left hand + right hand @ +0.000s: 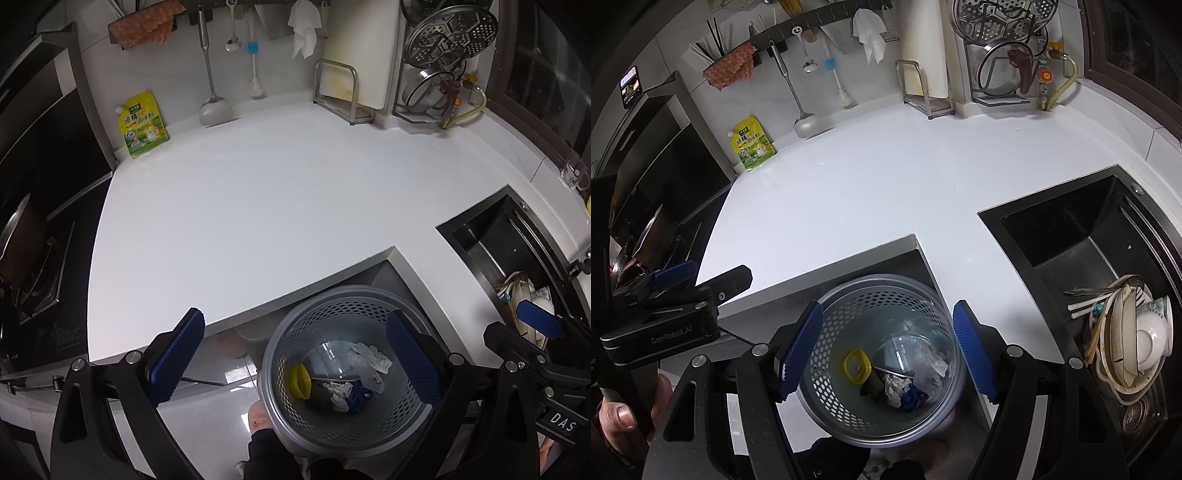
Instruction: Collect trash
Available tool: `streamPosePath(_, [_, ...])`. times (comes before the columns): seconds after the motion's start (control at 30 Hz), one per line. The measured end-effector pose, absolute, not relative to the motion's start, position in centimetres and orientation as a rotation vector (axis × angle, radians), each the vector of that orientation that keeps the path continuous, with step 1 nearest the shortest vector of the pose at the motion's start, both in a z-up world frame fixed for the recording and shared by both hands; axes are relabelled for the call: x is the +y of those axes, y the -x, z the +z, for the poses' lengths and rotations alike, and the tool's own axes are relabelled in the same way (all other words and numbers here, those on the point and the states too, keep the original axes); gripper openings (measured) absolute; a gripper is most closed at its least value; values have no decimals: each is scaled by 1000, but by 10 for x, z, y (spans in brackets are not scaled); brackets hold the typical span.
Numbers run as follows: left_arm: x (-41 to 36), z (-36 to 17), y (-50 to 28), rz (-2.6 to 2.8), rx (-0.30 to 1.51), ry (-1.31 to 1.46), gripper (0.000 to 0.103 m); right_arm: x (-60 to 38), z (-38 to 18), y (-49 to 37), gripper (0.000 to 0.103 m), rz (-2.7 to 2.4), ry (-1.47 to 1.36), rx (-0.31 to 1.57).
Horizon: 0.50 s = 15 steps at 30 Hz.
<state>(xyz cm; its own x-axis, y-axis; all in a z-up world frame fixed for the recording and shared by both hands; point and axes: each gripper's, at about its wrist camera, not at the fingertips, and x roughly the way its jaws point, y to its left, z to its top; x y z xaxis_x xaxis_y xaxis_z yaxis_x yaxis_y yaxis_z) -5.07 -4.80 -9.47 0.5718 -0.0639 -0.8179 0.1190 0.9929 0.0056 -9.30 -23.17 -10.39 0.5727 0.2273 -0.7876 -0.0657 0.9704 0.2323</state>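
A grey perforated waste bin [295, 332] stands on the floor below the counter's front notch; it also shows in the right wrist view [849, 310]. Inside lie a clear plastic cup [332, 350], crumpled white paper [373, 358], a yellow lid [300, 380] and a blue scrap [357, 397]. My left gripper [295, 360] is open and empty above the bin's left side. My right gripper [886, 350] is open and empty right above the bin; the trash [908, 380] shows between its fingers. The right gripper also shows at the right edge of the left wrist view [535, 325].
A white countertop [258, 206] lies ahead. A yellow pouch [142, 123] leans on the back wall, with hanging utensils [212, 74] and a dish rack [443, 66] beside it. A black sink [1089, 236] with dirty dishes [1137, 332] is on the right. A stove [33, 258] is on the left.
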Motion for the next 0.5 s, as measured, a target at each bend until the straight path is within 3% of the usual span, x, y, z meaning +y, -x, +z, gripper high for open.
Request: streamPosePath(0.5, [-44,-93,54,-109,961,-51,97,-231,-101,97,70,174,-182,941])
